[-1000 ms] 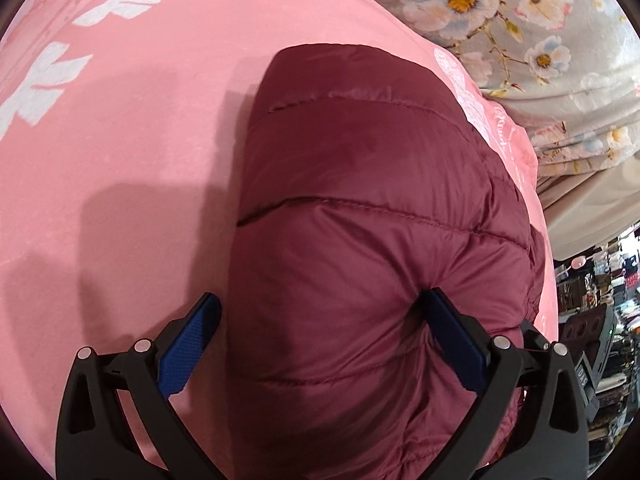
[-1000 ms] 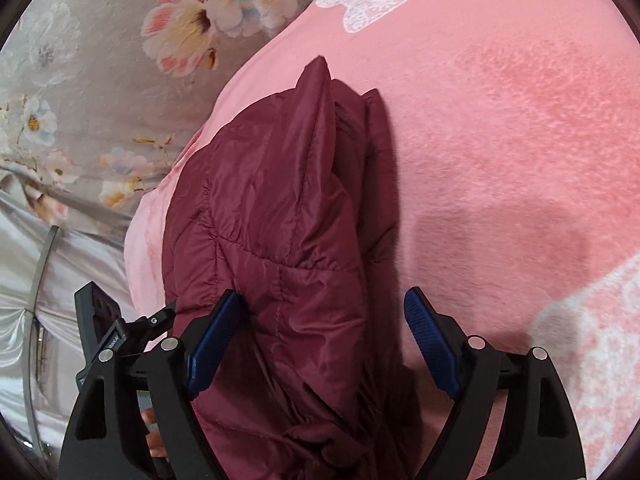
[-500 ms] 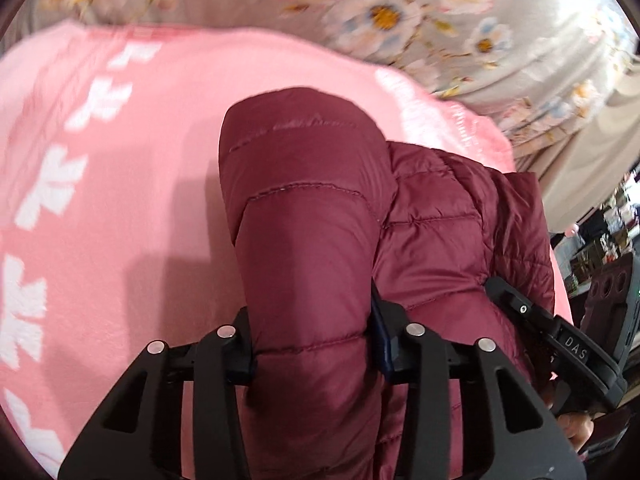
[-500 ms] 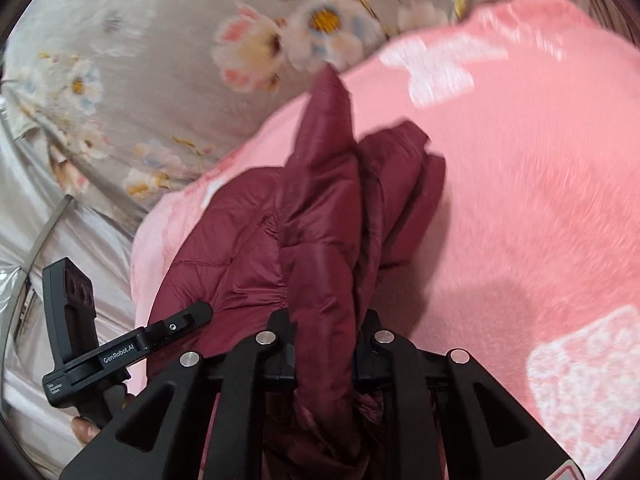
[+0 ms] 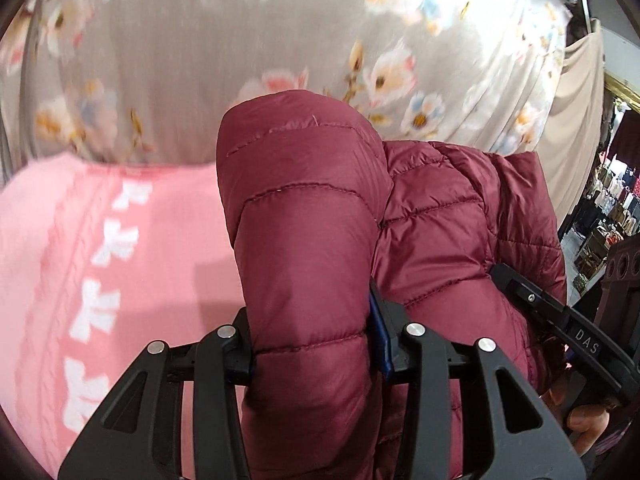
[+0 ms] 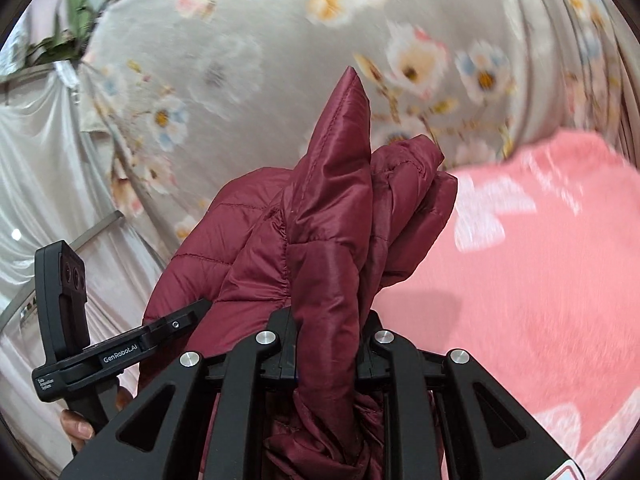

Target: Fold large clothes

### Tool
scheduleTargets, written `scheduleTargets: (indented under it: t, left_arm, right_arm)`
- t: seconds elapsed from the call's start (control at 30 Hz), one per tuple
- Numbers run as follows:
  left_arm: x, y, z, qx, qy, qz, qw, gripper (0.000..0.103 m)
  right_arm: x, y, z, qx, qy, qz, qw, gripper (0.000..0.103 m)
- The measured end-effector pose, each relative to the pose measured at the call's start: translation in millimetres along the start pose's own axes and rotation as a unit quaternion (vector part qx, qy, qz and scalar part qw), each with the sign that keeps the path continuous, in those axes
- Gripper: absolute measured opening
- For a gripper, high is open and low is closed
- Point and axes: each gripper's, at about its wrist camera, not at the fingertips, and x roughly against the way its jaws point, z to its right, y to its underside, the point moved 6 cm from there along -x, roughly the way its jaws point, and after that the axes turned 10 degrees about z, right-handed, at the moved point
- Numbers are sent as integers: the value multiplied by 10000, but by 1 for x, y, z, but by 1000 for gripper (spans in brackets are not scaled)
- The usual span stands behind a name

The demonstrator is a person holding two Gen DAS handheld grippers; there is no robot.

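My left gripper (image 5: 312, 354) is pinching a fat, puffy fold of the dark red jacket (image 5: 304, 216). Both black fingers (image 5: 240, 352) press into the cloth from each side, and a bit of blue pad (image 5: 380, 336) peeks out on the right one. The fold sticks up in front of me like a round pillow, with stitched lines going across it.

My right gripper (image 6: 326, 354) is squeezed on another part of the same jacket (image 6: 320, 240). Here the cloth is thin and bunched, and one corner points up like a little tent (it is shiny there).

The jacket is held up off the bed, between my two grippers. The rest of it sags down between them. Under it is a soft pink blanket (image 5: 120, 264) with white shapes on it. Behind the blanket is a gray sheet with flowers (image 6: 280, 60), and it looks blurry.

In each view I can see the other gripper's black handle poking out from behind the jacket, with some of my fingers on it.
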Motion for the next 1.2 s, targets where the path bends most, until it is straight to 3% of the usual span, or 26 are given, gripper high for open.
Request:
scheduleTargets:
  t: [0.23,0.4,0.7,0.97,1.2]
  left_arm:
    - [18,-38,-21,-347,-125,720,9967,40]
    - [8,-51,-54,-416,-266,888,9948,40]
    - [-42,-36,-135,-377,-651,697,9947,40]
    - [-101,11,-197,-127,-844,189,9962,40]
    - [-142,53,-226,-60,-960,-242,9951,40]
  right_arm:
    - [-21,-30,-40,353,-359,386,9980,16]
    - [-58,-28,-58,451,-553,364,9968,16]
    - [-162,15,-68,485,-692,-202,9962,16]
    - [-231,74,-53,497,-503,-844,9939,16]
    - [-268,120,-31,429,-311,-1320,9898,16]
